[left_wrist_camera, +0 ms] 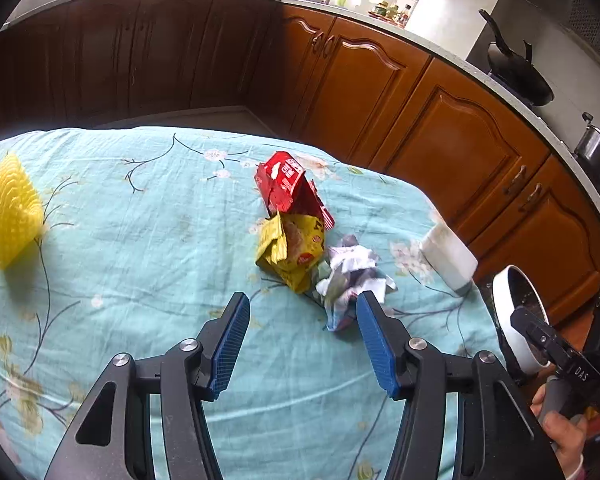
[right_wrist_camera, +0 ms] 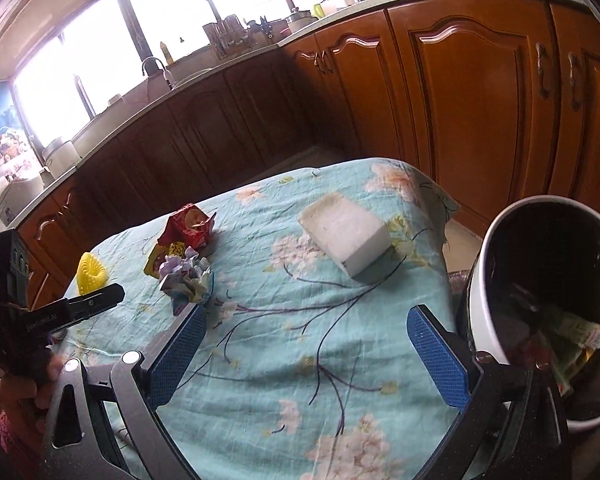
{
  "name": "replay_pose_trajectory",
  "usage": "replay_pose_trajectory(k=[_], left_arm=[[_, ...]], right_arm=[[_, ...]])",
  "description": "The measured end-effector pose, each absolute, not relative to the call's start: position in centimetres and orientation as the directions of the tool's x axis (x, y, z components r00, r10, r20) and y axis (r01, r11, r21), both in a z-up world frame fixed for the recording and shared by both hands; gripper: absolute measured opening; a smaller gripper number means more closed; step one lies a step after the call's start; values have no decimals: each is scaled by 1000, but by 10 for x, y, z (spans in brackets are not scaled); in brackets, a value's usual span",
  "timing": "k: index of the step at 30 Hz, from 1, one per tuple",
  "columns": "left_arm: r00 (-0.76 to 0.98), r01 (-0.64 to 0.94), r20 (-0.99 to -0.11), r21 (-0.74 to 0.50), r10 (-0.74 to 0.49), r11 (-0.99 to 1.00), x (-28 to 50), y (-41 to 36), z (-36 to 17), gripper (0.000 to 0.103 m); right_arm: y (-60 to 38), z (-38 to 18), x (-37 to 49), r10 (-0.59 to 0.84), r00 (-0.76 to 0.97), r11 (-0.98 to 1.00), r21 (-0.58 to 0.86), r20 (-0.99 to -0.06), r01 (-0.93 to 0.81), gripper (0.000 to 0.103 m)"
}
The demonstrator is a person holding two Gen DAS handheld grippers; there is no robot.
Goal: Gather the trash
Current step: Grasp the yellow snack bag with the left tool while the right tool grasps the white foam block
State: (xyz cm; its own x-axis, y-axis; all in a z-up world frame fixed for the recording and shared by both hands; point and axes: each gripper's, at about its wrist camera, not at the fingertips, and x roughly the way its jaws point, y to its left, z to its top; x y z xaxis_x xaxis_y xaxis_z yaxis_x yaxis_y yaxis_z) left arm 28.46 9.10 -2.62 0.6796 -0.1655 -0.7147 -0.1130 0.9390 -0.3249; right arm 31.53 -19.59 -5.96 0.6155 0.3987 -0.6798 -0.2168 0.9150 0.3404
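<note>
Trash spread over the table, bin off its right edge.

On the table (left_wrist_camera: 140,264), 3 pieces of trash cluster near the middle: the snack wrapper (left_wrist_camera: 290,188) lies farthest toward the far edge, the noodle packet (left_wrist_camera: 290,252) touches it on the near side, and the crumpled paper (left_wrist_camera: 350,280) sits just beside the packet, toward the right edge. The foam net (left_wrist_camera: 10,210) stands well apart from them, at the left edge. The foam block (right_wrist_camera: 346,234) lies near the far right corner. The bin (right_wrist_camera: 488,280) stands off the table, just beside its right edge, with a wrapper (right_wrist_camera: 572,340) inside it. Cabinets (left_wrist_camera: 440,128) run behind the far edge and along the right.
</note>
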Motion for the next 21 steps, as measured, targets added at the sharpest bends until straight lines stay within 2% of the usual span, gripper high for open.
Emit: replay_pose_trajectory(k=[7,12,15,16,17,18,19,20,21], left_arm=[[654,-121,-739,-313,-162,942,333,100,-39,53],[620,-95,-762,-309,-187,946,357,95,-53,47],[609,-73,-767,-307,-201,949,363,92,-58,30],[608,-66,-768,-303,-202,951,365,92,-59,20],[606,-58,-769,-300,-206,952,365,91,-60,13],[604,-48,-768,-300,-211,953,364,90,-61,12],[608,-39,-765,-296,-213,954,363,89,-61,11],[612,-31,-762,-292,-213,956,358,88,-59,10],[615,-25,-759,-291,-215,956,356,87,-58,10]], right_arm=[[-186,-66,364,348,588,937,270,-730,-220,101],[-176,-81,401,309,542,950,221,-781,-223,101],[-167,-93,417,294,502,952,200,-813,-232,99],[-164,-96,421,288,492,953,193,-821,-236,98],[-161,-100,423,280,483,953,180,-830,-242,94],[-158,-103,424,274,473,953,169,-838,-252,88],[-157,-105,424,271,466,953,164,-842,-256,69],[-156,-107,423,265,462,954,160,-846,-255,63],[-156,-108,420,262,466,955,158,-845,-251,63]])
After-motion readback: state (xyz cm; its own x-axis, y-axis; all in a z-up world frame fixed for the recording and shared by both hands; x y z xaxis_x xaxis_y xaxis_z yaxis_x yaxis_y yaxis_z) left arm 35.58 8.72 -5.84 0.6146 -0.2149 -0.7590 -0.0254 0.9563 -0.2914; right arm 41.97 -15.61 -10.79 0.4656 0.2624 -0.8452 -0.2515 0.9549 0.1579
